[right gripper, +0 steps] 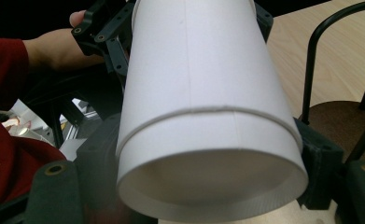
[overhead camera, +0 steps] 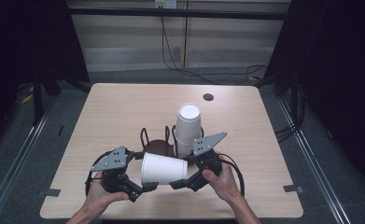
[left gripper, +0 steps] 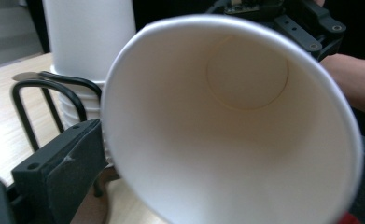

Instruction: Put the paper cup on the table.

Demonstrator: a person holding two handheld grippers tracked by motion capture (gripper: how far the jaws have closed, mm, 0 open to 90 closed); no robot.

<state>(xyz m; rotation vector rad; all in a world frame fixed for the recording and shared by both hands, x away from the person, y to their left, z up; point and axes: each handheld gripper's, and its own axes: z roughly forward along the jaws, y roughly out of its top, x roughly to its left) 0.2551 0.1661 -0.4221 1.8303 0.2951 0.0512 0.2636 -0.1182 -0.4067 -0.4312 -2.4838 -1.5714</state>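
Currently held: one white paper cup [overhead camera: 163,168], lying sideways above the counter's [overhead camera: 115,112] near edge. Left hand-held gripper [overhead camera: 145,187] clamps its open rim end; right hand-held gripper [overhead camera: 178,184] clamps its base end. Just behind: black wire rack [overhead camera: 147,139] on brown base, holding an upright stack of cups [overhead camera: 188,127]. Round hole [overhead camera: 208,97] far back.

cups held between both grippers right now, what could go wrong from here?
1. The two nested paper cups lie sideways, the left hand-held gripper at the rim end and the right hand-held gripper at the base end. Thin walls could crush if either squeezes harder.
2. Pulling apart, both cups may stay stuck and slip from one grip.
3. The cup stack in the wire holder stands right behind; a backward jerk could topple it.
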